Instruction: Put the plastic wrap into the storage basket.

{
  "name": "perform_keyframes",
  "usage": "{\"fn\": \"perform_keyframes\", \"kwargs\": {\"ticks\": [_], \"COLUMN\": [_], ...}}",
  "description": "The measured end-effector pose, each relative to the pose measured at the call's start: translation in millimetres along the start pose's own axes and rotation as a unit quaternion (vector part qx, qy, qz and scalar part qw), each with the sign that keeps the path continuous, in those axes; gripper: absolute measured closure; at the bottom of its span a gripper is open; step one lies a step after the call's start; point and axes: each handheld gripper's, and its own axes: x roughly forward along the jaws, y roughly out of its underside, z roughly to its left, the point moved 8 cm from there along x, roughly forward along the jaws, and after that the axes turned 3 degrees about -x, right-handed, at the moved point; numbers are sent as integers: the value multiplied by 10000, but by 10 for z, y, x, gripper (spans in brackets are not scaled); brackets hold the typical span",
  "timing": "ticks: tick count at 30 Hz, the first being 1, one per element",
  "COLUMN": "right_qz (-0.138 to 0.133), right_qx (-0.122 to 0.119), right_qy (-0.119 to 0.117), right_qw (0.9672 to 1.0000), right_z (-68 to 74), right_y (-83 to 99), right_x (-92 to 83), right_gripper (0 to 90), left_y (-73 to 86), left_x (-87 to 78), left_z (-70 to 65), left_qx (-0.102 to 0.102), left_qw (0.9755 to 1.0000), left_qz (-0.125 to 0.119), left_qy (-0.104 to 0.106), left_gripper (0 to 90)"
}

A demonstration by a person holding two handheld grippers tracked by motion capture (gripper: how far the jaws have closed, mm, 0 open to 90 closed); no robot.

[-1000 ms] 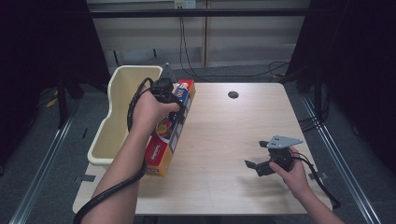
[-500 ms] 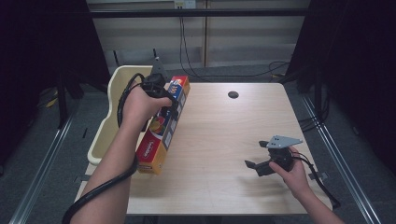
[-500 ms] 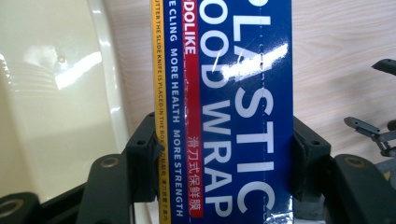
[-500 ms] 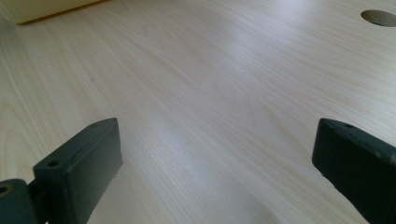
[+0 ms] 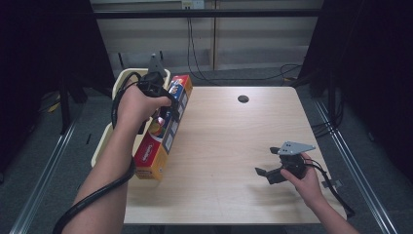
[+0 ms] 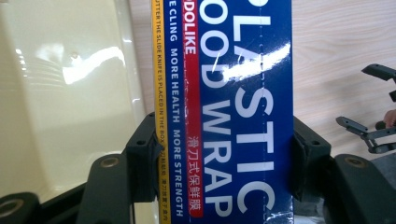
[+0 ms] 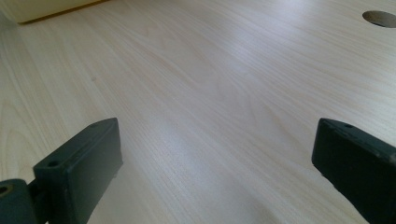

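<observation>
Pale wood surface (image 5: 229, 146), round hole (image 5: 243, 99) at far centre. Dark curtains on both sides of the room; grey floor, cables along the far wall. Left gripper (image 5: 163, 100) pinches a blue wrap box (image 5: 165, 129) across its width at the surface's left edge, beside a cream bin (image 5: 104, 146). Right gripper (image 5: 265, 168) spread wide, jaws apart just above the bare near-right surface.

Pale wood-grain table (image 5: 229, 146), lit evenly. Round hole (image 5: 243, 99) near the far edge, right of centre. Behind it, black cables (image 5: 191, 53) hanging down a beige wall panel (image 5: 248, 44) and curling over grey floor. Metal rail (image 5: 358, 168) along the right; dark curtain (image 5: 375, 58) beyond.
</observation>
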Motion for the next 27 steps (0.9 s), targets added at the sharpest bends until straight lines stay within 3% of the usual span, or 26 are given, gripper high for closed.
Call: {"fn": "perform_keyframes", "kwargs": {"ticks": [15,27], "right_qz": [3,6], "right_qx": [21,5], "right_qy": [22,40], "right_qw": [10000,10000], "right_z": [-6,-8], "right_y": [-4,-2], "right_x": [-11,-6], "right_gripper": [14,15], "left_y": [12,20], "left_x": [-200,-297], "left_z": [173,139], "left_qx": [-118,-68], "left_qw": [9998,9998], "left_qz": [-98,-143], "left_qy": [-94,-83], "left_gripper": [407,407]}}
